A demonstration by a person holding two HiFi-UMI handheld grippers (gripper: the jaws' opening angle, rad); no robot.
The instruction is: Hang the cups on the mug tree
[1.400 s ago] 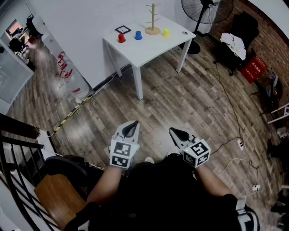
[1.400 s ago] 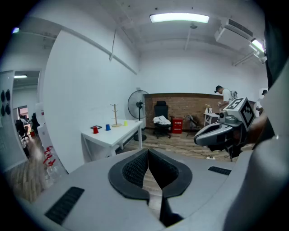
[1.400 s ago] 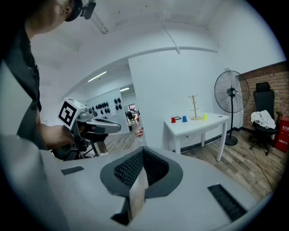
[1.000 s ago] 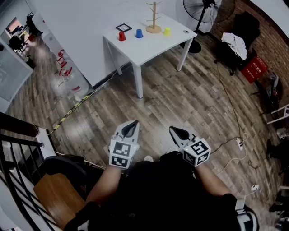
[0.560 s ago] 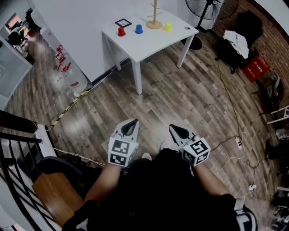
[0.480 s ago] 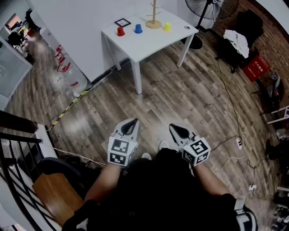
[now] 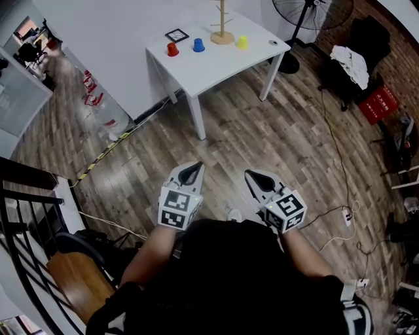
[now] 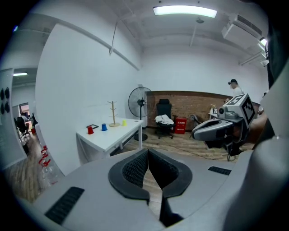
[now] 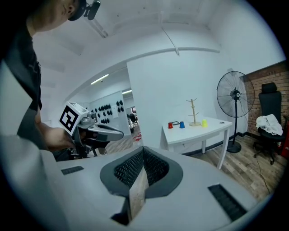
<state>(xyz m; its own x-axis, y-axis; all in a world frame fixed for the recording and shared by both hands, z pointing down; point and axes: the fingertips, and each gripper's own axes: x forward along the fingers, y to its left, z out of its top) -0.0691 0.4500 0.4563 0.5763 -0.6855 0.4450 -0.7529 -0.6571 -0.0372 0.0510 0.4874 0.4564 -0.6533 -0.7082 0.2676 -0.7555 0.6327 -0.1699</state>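
A white table [image 7: 222, 62] stands far ahead against the wall. On it are a wooden mug tree [image 7: 222, 26], a red cup [image 7: 172, 49], a blue cup [image 7: 198, 45] and a yellow cup [image 7: 241, 42]. My left gripper [image 7: 192, 169] and right gripper [image 7: 251, 176] are held close to my body, well short of the table, both shut and empty. In the left gripper view the mug tree [image 8: 113, 113] and the cups sit small at the left; in the right gripper view the mug tree [image 9: 194, 112] is right of centre.
A standing fan [image 7: 308, 13] is right of the table. A black chair with white cloth [image 7: 347, 59] and a red box [image 7: 378, 105] stand by the brick wall. Cables [image 7: 337, 216] trail over the wood floor at right. A black railing [image 7: 26, 222] and a wooden step are at left.
The table has slid slightly up and left in the head view. Both grippers sit a little higher in the picture, still shut and empty.
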